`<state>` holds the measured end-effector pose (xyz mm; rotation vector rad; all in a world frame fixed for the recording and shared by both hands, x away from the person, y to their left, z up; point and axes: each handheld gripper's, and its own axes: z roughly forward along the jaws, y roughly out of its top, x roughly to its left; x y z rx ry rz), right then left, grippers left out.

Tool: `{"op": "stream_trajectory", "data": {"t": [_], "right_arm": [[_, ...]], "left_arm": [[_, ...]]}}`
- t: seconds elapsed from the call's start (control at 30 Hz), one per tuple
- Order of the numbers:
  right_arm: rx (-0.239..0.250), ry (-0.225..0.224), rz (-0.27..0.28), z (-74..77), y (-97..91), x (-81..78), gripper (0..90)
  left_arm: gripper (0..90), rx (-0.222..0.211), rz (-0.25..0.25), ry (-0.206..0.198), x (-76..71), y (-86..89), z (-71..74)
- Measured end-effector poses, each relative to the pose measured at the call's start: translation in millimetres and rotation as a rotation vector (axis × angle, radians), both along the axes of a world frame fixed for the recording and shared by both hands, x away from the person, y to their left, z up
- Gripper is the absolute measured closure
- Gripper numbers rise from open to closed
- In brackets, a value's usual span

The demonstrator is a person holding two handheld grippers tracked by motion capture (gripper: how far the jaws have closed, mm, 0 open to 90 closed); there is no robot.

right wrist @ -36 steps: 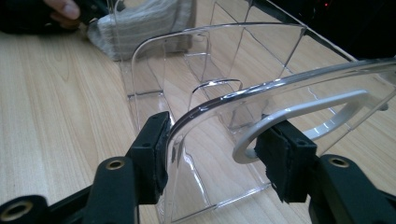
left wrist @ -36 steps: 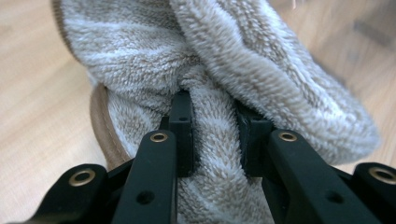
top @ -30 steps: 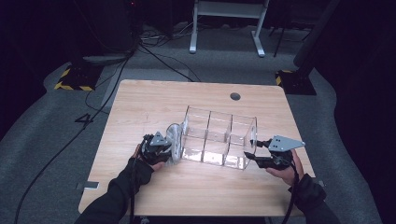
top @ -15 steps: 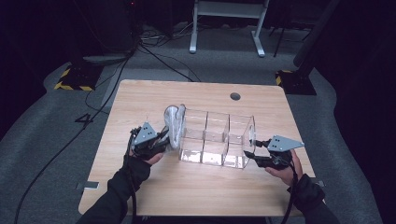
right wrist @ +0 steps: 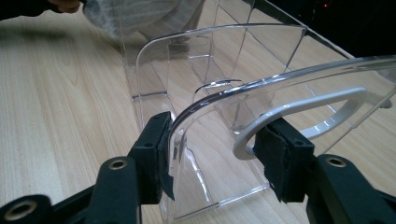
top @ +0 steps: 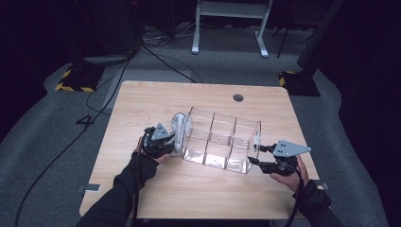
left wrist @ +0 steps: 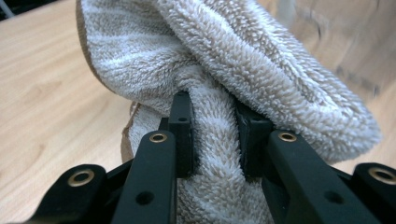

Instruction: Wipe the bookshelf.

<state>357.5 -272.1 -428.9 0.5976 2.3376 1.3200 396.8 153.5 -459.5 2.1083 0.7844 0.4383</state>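
Left gripper [top: 176, 140] is clamped tight on a fluffy beige towel [top: 178, 128] — in the left gripper view the jaws pinch a fold of the towel [left wrist: 219, 98] right at frame center, w/ the rest of the cloth bulging over the top and spilling to the right. In the high view the towel sits left of center, touching the left end wall of the clear plastic organizer [top: 220, 142], which stands mid-bench w/ its row of open compartments. Can't tell if any cloth is already over the rim.

Right gripper [top: 255, 155] is at the organizer's right end, lower right of the high view. Its jaws are about half open and have just been opening a bit — in the right gripper view they straddle the clear end wall [right wrist: 210, 107] and its white handle [right wrist: 303, 109], pads touching on both sides. Wooden bench [top: 142, 104] is light-colored, w/ a round cable hole [top: 238, 97] near its far edge.
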Motion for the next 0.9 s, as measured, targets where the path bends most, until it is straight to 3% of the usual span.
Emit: {"op": "stream_trajectory", "data": {"t": [0.17, 0.2, 0.23, 0.4, 0.47, 0.67, 0.9], "right_arm": [[0.001, -0.004, -0.012, -0.5, -0.1, -1.5, 48.8], [0.002, -0.004, -0.014, -0.5, 0.0, -1.6, 49.1], [0.004, -0.004, -0.018, -0.6, -0.1, -1.7, 49.4], [0.000, -0.006, -0.042, -0.9, -1.4, -0.8, 55.8], [0.001, -0.003, -0.044, -1.0, -2.6, 0.0, 56.7], [-0.002, -0.004, -0.034, -0.9, -3.3, 0.6, 56.1], [-0.023, -0.008, -0.011, 1.1, -6.1, -1.4, 47.9]], "left_arm": [[72.5, 0.108, -0.045, 0.041, -22.2, -1.3, -5.8], [72.4, 0.108, -0.045, 0.041, -22.2, -1.3, -5.8], [72.4, 0.138, -0.070, 0.041, -32.6, -0.8, -4.8], [72.3, 0.113, -0.108, 0.098, -53.1, 0.3, -5.8], [71.8, 0.106, -0.100, 0.097, -58.0, -1.4, -8.2], [69.8, 0.108, -0.027, 0.096, -48.3, -8.2, -14.3], [71.3, 0.108, 0.037, 0.064, -20.8, -19.8, -17.8]]}}
